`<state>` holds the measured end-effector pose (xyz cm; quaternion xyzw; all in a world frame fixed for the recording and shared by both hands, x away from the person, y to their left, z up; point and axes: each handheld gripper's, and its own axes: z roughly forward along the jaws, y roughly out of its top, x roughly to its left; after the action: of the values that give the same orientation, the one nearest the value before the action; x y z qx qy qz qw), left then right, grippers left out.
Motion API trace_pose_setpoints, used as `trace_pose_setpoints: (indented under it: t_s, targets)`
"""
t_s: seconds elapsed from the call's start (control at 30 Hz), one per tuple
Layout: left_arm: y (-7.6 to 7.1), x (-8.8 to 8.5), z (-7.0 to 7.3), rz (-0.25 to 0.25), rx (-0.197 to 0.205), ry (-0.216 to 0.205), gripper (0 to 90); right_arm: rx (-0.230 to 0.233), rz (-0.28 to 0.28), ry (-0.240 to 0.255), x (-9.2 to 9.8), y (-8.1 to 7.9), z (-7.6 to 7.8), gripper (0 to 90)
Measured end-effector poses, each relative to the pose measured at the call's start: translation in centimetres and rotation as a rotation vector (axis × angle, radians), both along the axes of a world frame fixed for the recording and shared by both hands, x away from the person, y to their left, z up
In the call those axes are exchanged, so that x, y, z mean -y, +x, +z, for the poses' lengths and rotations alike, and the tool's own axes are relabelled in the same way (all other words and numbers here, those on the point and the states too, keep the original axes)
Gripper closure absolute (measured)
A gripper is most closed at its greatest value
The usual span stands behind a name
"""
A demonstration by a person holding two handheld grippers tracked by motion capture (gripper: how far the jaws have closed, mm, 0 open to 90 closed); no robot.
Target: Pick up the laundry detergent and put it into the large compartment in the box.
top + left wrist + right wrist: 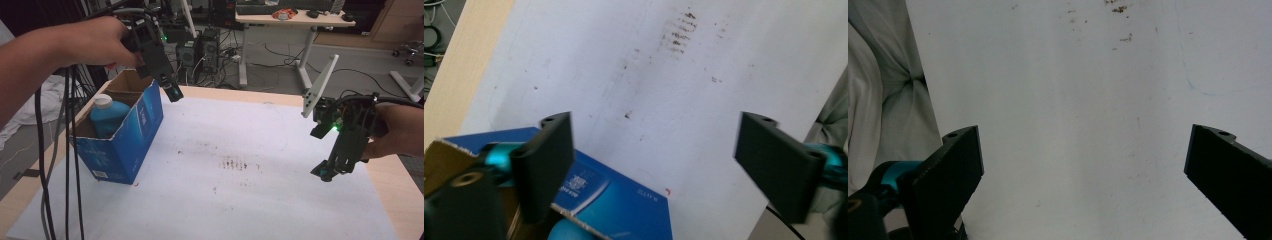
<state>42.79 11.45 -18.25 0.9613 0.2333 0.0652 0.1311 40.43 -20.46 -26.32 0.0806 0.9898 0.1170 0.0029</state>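
A blue cardboard box [125,137] stands open at the left of the white sheet [240,180], with a blue bottle with a white cap [106,114] upright inside it. My left gripper [174,92] hovers above the box's far right corner, jaws open and nothing between them. In the left gripper view the box's blue side [619,200] lies below the jaws, and a bit of the bottle [569,232] shows at the bottom edge. My right gripper [327,172] hangs over the right of the sheet, tips pointing down, open and empty.
The white sheet covers most of a wooden table [395,200] and has small brown stains [235,164] near its middle. Black cables [67,165] hang from the left gripper past the box's left side. A desk [295,22] and computer gear stand beyond the table.
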Motion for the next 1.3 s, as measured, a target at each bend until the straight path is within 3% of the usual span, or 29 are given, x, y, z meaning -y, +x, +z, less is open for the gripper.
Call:
trace_pose_setpoints:
  t_s: [0.1, 0.3, 0.47, 0.6, 0.87, 1.3]
  targets:
    - [0.2, 1.1, -0.4, -0.02, -0.019, 0.001, 6.4, 0.002, -0.001, 0.003, 0.2, 0.0, 0.1, 1.5]
    - [0.6, 2.9, -1.3, -0.04, -0.013, -0.012, 1.5, 0.011, 0.003, 0.016, 0.3, 0.1, 0.1, 1.5]
    - [0.5, 4.3, -2.2, -0.095, 0.0, 0.037, 1.6, 0.013, 0.002, 0.019, 0.4, 0.1, 0.1, 1.5]
    - [0.5, 5.5, -3.1, -0.101, 0.004, 0.055, 1.6, 0.01, -0.005, 0.017, 0.6, 0.0, 0.0, 1.5]
    - [0.5, 7.7, -5.6, -0.138, -0.04, 0.091, 1.6, 0.008, -0.016, 0.016, 0.9, -0.1, -0.4, 1.5]
    - [0.8, 9.0, -7.8, -0.127, -0.063, 0.084, 1.6, 0.008, -0.013, 0.021, 0.8, 0.1, -0.4, 1.5]
